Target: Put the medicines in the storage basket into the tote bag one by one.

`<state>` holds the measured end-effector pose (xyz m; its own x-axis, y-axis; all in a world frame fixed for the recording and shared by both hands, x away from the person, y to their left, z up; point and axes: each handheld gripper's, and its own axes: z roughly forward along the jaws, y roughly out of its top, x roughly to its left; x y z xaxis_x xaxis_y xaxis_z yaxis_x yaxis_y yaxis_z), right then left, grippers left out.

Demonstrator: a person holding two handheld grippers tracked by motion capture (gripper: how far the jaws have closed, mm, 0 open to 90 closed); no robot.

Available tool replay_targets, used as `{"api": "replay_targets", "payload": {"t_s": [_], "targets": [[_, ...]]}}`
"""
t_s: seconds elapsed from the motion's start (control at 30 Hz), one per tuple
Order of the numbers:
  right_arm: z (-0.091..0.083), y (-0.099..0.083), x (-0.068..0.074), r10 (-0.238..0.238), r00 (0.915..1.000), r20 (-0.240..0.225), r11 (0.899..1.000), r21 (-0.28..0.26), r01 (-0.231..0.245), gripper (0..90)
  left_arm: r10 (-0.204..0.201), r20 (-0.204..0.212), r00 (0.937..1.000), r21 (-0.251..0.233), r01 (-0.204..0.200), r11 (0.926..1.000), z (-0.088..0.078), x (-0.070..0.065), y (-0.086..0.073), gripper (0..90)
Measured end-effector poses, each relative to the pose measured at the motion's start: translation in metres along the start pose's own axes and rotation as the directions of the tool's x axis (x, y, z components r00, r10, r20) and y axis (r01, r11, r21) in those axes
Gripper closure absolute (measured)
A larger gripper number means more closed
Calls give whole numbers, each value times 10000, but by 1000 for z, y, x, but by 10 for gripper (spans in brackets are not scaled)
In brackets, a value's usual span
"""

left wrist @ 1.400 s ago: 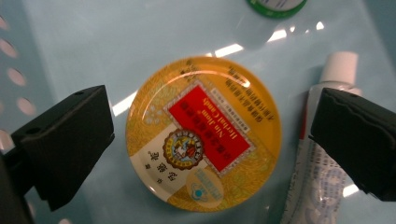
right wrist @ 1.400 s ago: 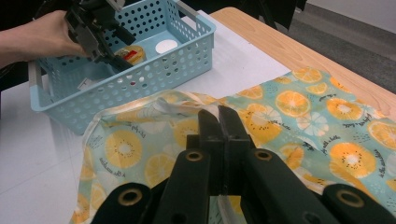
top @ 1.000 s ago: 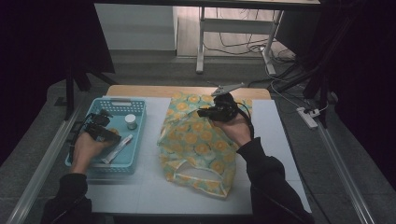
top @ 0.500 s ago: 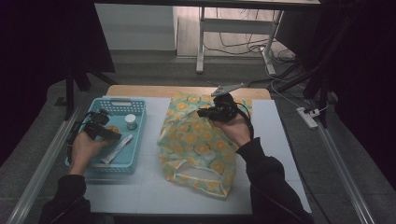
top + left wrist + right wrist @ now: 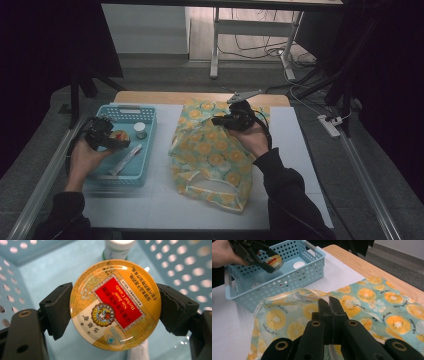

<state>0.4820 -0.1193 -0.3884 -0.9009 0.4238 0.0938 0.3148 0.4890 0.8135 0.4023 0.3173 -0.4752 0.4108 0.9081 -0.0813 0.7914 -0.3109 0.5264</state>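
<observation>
Left gripper (image 5: 113, 306) clamped on a round yellow candy tin (image 5: 114, 305) with a red label reading "Nin Jiom Herbal Candy", one black jaw pressed on each side of its rim. Held above the floor of the light-blue perforated basket (image 5: 116, 175), at the left side of the white table (image 5: 160, 205). Just beyond the tin, a small white-capped bottle (image 5: 117, 248) standing upright in the basket; below the tin, a white tube (image 5: 126, 159) lying on the basket floor. Right gripper (image 5: 329, 305) with jaws closed tight together, pinching the upper edge of the orange-slice patterned bag (image 5: 212, 152) near its opening. Bag spread flat on the table to the right of the basket, its far end reaching onto the wooden strip (image 5: 150, 97) at the table's back edge
</observation>
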Motion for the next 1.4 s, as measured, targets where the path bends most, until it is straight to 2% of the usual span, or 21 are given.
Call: {"api": "replay_targets", "payload": {"t_s": [0.07,0.3,0.5,0.57,0.7,0.9,1.03,1.23,1.4], "targets": [[0,0,0,-20,10000,16,10000,-6,20,900,17,262,9997,-296,-9,9996,-3,-2,-1,205],[0,-1,-1,11,10000,35,10000,-12,-11,900,451,426,9981,-810,-415,9959,-14,-16,0,205],[0,-3,-3,36,10000,68,10000,-42,-36,900,876,873,9923,-1393,-749,9874,-26,-31,0,205],[0,-4,-4,58,10000,78,10000,-47,-58,900,960,1220,9879,-1590,-760,9843,-29,-37,0,205],[-1,-4,-5,79,9999,108,10000,-60,-78,900,1288,1497,9803,-1820,-1007,9781,-35,-49,2,205],[0,-4,-5,75,9999,109,10000,-50,-75,900,1821,1631,9697,-1875,-1507,9706,-40,-69,6,205],[1,-4,-5,94,9999,114,10000,-16,-94,900,2193,1743,9600,-1908,-1855,9639,-41,-84,9,205],[1,-5,-5,103,9999,123,9999,-7,-103,900,2541,2002,9462,-1962,-2154,9566,-37,-106,15,205],[1,-5,-6,102,9999,133,9999,-22,-102,900,2852,2310,9302,-2070,-2395,9486,-32,-123,22,205]]}}
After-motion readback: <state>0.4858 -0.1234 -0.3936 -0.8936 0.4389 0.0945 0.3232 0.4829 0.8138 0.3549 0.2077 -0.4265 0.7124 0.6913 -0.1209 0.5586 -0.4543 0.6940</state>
